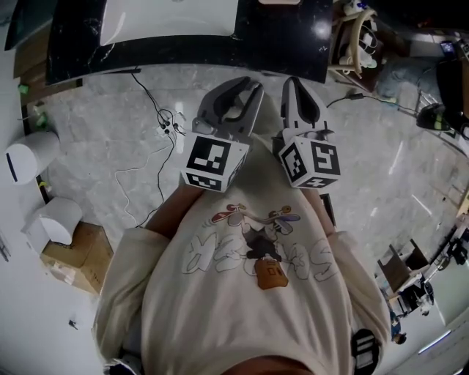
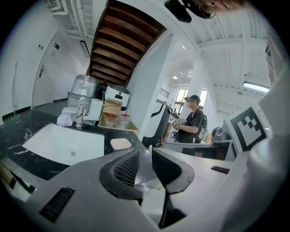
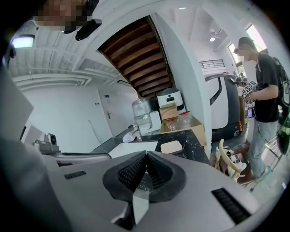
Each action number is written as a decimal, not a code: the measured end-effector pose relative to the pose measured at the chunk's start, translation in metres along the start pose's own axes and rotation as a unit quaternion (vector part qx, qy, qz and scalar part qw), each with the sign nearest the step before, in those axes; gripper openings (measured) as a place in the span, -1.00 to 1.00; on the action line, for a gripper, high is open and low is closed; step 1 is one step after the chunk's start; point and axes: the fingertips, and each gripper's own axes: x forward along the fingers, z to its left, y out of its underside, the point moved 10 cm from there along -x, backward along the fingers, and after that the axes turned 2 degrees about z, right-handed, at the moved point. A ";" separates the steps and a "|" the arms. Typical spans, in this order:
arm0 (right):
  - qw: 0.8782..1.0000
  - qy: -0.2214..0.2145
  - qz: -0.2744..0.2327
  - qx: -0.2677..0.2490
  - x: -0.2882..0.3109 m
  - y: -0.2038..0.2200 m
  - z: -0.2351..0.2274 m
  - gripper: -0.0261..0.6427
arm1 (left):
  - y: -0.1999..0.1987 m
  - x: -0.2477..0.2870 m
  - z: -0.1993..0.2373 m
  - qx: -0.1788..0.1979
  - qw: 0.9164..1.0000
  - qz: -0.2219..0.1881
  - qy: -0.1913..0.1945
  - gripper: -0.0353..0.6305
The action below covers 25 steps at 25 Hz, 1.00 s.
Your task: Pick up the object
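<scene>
Both grippers are held side by side in front of the person's chest, above the grey stone floor and short of a black counter (image 1: 278,44). My left gripper (image 1: 246,83) (image 2: 145,152) stands open, a clear gap between its ribbed pads with nothing in it. My right gripper (image 1: 294,80) (image 3: 146,154) is shut, its tips meeting on nothing. A small flat pale pink object (image 2: 120,143) (image 3: 171,147) lies on the counter beside a white basin (image 2: 68,142) (image 1: 172,18), ahead of both grippers and apart from them.
Cables (image 1: 165,124) trail over the floor at left, near two white bins (image 1: 33,154) and a cardboard box (image 1: 80,256). A wooden chair (image 3: 231,158) stands at the counter's right end. A person (image 2: 192,120) stands farther off. A water jug (image 2: 84,90) and boxes sit on the counter's far end.
</scene>
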 end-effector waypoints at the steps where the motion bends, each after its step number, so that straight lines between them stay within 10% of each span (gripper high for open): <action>1: 1.000 -0.002 -0.001 0.001 0.003 -0.001 0.000 -0.87 | -0.001 0.001 0.002 0.005 1.000 -0.002 -0.002 -0.61; 25: 0.999 -0.038 0.031 0.022 0.113 -0.066 -0.093 -0.87 | -0.068 0.134 0.040 -0.007 0.997 0.051 -0.060 -0.86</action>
